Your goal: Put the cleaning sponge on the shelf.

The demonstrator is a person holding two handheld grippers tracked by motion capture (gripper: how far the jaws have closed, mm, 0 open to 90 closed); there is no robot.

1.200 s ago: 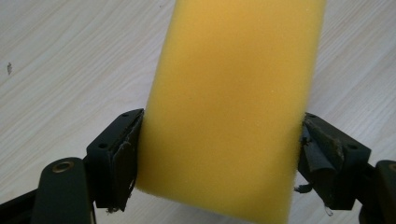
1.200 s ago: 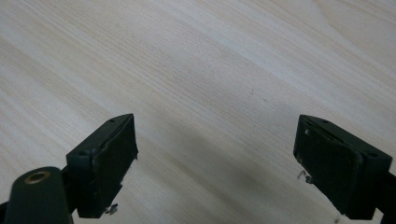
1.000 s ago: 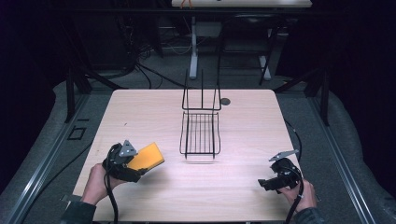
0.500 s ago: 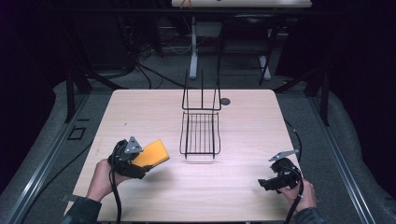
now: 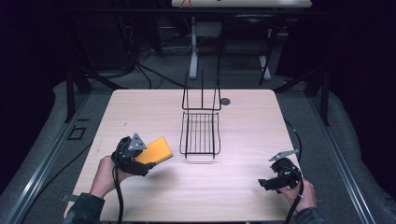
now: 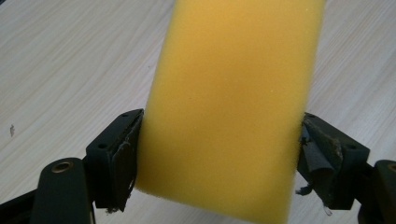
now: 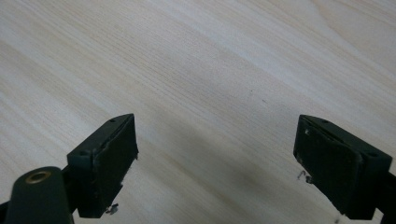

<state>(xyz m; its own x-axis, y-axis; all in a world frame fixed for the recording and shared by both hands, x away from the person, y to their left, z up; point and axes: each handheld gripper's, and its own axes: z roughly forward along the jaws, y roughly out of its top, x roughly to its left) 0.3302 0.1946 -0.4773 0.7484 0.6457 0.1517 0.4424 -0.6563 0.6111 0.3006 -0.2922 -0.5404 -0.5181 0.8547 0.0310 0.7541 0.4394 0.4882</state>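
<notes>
Left tool [image 5: 142,157] clamps yellow sponge [image 5: 155,151] w/ jaws squeezing its sides; right tool [image 5: 267,183] open, empty (over tabletop [image 5: 243,121]); soft foam may slip short of wire rack [image 5: 201,133]

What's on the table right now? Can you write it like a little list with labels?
table: light wood
sponge: yellow, held off the table in the left gripper, seen up close
left gripper: shut on the sponge, pads pressing both its sides
right gripper: open, nothing between its jaws, low near the table's right front
rack: black wire, middle of the table, nothing in it
sponge and rack: apart, sponge to the rack's left
</notes>
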